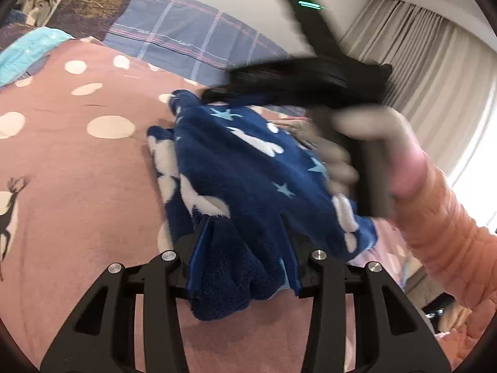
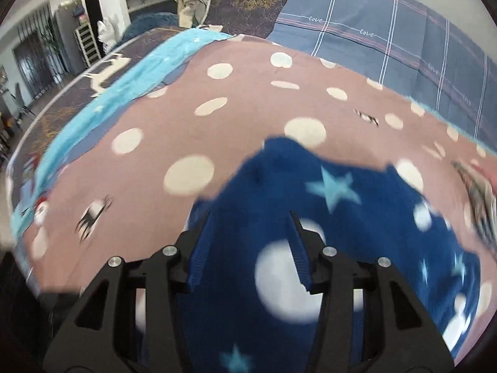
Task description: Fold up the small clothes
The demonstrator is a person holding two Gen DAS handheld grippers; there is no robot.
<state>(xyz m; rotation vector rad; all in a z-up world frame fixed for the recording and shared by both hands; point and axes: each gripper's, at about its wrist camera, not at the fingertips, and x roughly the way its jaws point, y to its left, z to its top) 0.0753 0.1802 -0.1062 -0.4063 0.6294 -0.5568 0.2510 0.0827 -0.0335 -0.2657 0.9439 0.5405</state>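
I've got the left gripper [image 1: 245, 242] low over the bed, its 2 black fingers with ribbed blue pads [image 1: 198, 248] closed on a thick bunch of the dark blue fleece garment with white clouds and pale blue stars [image 1: 248, 168]. The plush pile bulges between the pads and hangs below them in a soft rounded lobe. Ahead of that gripper the rest of the garment lies spread on the dusty-pink bedspread with cream dots and dark deer silhouettes [image 1: 77, 161], doubled over in fluffy layers along its left edge.

Up and to the right of my left fingers, the right gripper [image 1: 217, 94] sweeps across as a black blur, gripped by a hand [image 1: 357, 155] in a ribbed peach sleeve [image 1: 441, 217]. From the right wrist view, the right gripper [image 2: 251, 248] sits directly over the same blue fleece [image 2: 341, 217], and its fingers stand partly apart. The fabric fills the gap, though the blur stops me telling whether the pads [image 2: 198, 248] press on it.

Beyond both grippers lies a grey-blue plaid quilt with thin pink and white lines [image 2: 388, 31], and off to the left a turquoise fleece blanket [image 2: 149, 71].
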